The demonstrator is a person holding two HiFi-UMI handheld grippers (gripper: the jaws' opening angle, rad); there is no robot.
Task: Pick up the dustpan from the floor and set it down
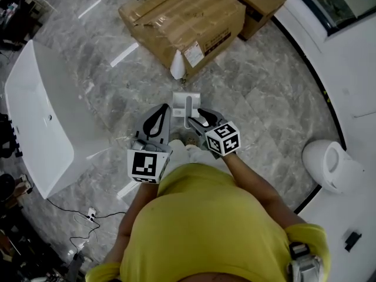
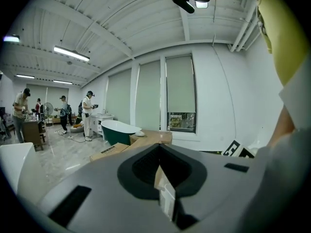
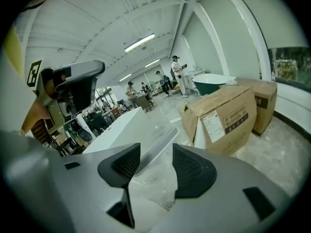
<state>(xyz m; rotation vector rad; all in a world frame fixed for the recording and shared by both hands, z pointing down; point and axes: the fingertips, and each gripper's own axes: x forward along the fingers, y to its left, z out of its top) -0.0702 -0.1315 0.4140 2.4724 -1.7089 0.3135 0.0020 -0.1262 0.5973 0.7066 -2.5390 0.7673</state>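
The white dustpan point(image 1: 181, 100) lies on the grey marble floor just in front of me, its long handle point(image 1: 188, 109) pointing back at me. My right gripper point(image 1: 197, 117) reaches down over that handle. In the right gripper view the pale handle point(image 3: 163, 142) runs between the two dark pads point(image 3: 126, 164), close to the left one and with a gap on the right; the gripper point(image 3: 156, 149) is open. My left gripper point(image 1: 163, 109) hangs beside the dustpan on its left, apart from it, fingertips together. In its own view the left gripper point(image 2: 159, 147) is shut and holds nothing.
Large cardboard boxes point(image 1: 182, 22) stand just beyond the dustpan, a white sheet leaning on one. A white bathtub point(image 1: 35, 116) lies on the left, a white toilet point(image 1: 332, 163) on the right. A cable with plug point(image 1: 88, 216) trails at lower left. People stand far off point(image 2: 88, 113).
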